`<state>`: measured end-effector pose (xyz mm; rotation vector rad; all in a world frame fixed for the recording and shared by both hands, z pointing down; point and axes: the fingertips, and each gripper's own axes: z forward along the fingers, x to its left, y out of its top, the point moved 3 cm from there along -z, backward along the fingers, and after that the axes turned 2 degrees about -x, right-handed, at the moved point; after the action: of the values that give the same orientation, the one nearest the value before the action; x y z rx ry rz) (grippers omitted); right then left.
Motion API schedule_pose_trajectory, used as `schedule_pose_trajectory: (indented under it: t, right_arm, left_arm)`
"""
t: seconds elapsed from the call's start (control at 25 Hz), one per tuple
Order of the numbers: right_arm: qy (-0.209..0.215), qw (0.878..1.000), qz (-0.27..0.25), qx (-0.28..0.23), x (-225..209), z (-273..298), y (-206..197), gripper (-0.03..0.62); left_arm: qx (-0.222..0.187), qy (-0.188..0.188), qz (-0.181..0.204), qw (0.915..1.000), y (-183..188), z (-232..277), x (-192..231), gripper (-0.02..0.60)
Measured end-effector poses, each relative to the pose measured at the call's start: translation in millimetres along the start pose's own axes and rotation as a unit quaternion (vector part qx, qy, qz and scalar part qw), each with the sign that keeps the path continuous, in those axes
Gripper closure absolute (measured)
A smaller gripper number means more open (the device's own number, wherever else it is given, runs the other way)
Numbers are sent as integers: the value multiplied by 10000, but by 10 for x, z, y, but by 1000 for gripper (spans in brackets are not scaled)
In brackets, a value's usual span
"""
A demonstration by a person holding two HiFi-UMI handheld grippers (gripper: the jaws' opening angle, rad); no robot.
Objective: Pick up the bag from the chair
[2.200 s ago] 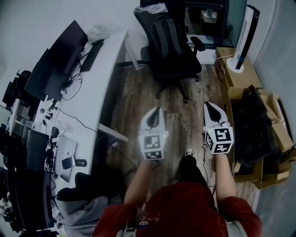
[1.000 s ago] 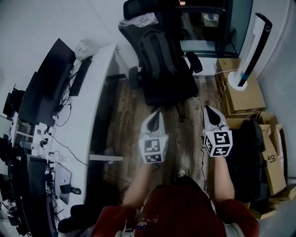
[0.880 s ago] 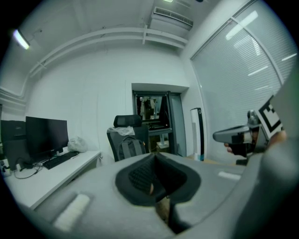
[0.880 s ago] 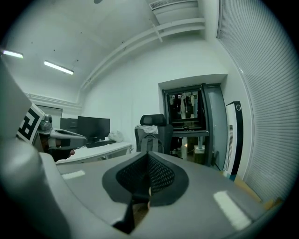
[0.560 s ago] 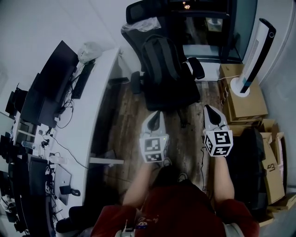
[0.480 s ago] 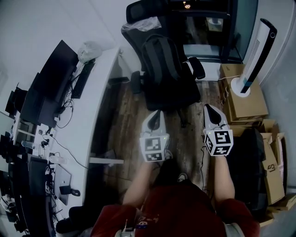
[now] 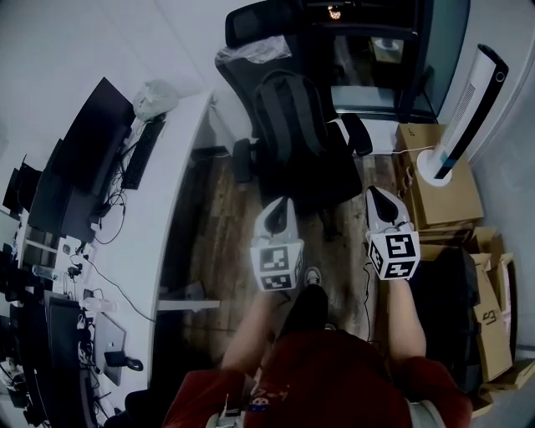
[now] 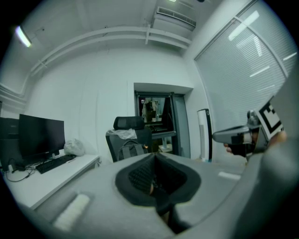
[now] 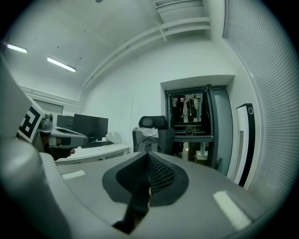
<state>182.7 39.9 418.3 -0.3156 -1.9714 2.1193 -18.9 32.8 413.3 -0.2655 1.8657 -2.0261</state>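
Holding both tools out in front of me, I have the left gripper (image 7: 282, 206) and the right gripper (image 7: 374, 192) side by side above the wood floor (image 7: 221, 234). They are well apart from each other and point nearly level toward the chair (image 7: 338, 171). Each has its jaws pressed fully together with nothing between them, and along each gripper the dark pads meet in a single line. The bag (image 7: 288, 117), a dark backpack, stands upright on the seat of the chair and leans against the backrest, with lighter straps showing down the side that faces me. Neither gripper touches it; from above, both tips stop short of the seat, the left one near the chair's front edge and the right one off to the side below the armrest (image 7: 358, 134). Behind this chair stands a second black chair (image 7: 255, 21) with crumpled clear plastic (image 7: 251, 52) draped on it. To my left runs a long white desk (image 7: 180, 175) carrying a monitor (image 7: 96, 134), a keyboard (image 7: 140, 155) and a white plastic sack (image 7: 155, 99) at its far end. To my right a tall white fan (image 7: 470, 104) stands by cardboard boxes (image 7: 443, 188). My shoe (image 7: 313, 276) shows on the floor between the two grippers.
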Motion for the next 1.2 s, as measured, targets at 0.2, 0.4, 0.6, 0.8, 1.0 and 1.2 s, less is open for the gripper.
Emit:
schedule_pose_trajectory:
  t: [0.2, 0.4, 0.6, 0.8, 1.0, 1.2]
  right_arm:
    - [-23, 10000, -7, -19, -89, 508, 68, 594]
    - [-74, 10000, -6, 60, -190, 1134, 109, 592]
    - [-75, 9998, -51, 199, -211, 1766, 132, 592]
    - [-10, 9994, -150, 323, -190, 2352, 148, 594]
    - [43, 9984, -339, 440, -185, 2831, 161, 592]
    - [68, 9983, -430, 381, -218, 3198, 285, 592]
  left_arm:
    - [-19, -30, -7, 10000, 52, 487, 268, 583]
    - [18, -36, -60, 10000, 68, 1053, 640, 583]
    - [93, -19, -123, 9999, 26, 1554, 1019, 583]
    - [120, -40, -253, 9996, -29, 1993, 1350, 583]
    - [120, -53, -319, 9994, -38, 2349, 1652, 583]
    - [50, -21, -361, 9993, 32, 2638, 1888, 583]
